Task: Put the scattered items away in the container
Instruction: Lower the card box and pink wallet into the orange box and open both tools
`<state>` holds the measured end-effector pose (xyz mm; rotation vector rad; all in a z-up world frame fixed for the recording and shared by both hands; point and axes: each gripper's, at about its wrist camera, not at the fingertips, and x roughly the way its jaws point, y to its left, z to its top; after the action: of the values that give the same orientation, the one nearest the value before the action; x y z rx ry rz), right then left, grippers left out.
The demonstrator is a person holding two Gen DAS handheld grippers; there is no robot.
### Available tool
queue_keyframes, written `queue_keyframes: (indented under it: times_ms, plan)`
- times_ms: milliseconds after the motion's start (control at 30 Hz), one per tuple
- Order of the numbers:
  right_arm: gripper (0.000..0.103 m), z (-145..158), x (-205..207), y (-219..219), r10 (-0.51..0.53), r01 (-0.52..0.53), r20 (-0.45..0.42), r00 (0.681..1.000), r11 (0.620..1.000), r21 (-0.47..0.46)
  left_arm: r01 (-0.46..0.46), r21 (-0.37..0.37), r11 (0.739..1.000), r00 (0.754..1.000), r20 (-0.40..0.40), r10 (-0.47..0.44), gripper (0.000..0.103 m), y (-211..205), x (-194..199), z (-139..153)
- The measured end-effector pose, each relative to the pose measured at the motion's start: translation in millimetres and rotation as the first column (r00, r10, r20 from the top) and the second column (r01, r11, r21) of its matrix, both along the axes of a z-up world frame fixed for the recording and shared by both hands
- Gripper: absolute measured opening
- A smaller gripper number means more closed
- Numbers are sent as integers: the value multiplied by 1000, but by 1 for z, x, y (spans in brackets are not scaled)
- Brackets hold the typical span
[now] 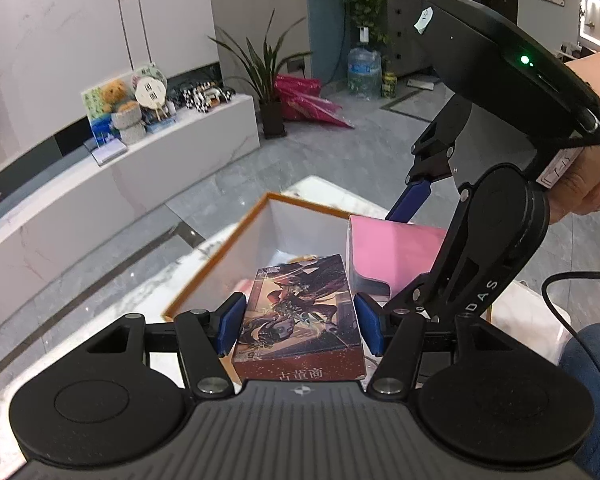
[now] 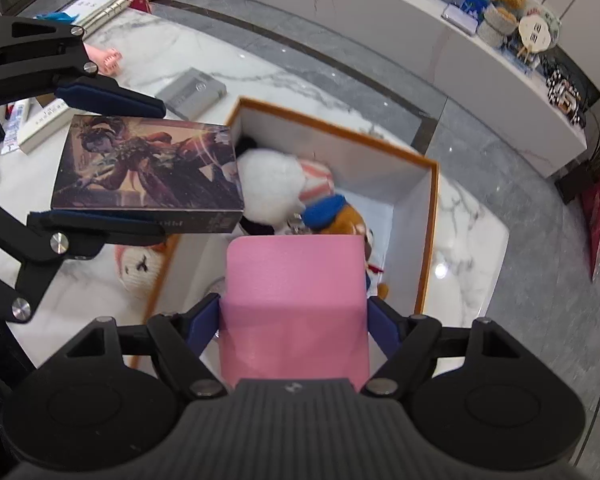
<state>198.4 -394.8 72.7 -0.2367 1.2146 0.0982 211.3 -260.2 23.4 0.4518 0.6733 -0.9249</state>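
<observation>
Pink box [image 2: 296, 280], illustrated dark-red card box [image 1: 300, 316], orange-rimmed white container [image 2: 430, 240].

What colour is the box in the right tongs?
Pink box, clearest in the right wrist view.

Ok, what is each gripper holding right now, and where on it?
Left gripper clamps the illustrated card box across its two long sides. Right gripper clamps the pink box by its side faces, near end.
</observation>
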Motion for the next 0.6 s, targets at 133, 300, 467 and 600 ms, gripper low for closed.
queue_keyframes:
  times_ms: [133,300,467,600]
  plan:
    - [79,-20,0,-9,1,0,-21,1000,1000,5,-9,22,1000,1000,-26,10,69,-12,6,-19]
    - [79,-42,2,-19,10,-9,-36,999,1000,4,-10,56,998,999,-48,12,69,-28,14,-39]
    - [79,-59,4,-24,22,-22,-55,998,1000,-6,-7,94,996,998,-59,12,69,-40,18,-57]
    - [79,-76,8,-26,42,-42,-73,996,999,-8,-5,131,991,997,-73,15,69,-50,23,-71]
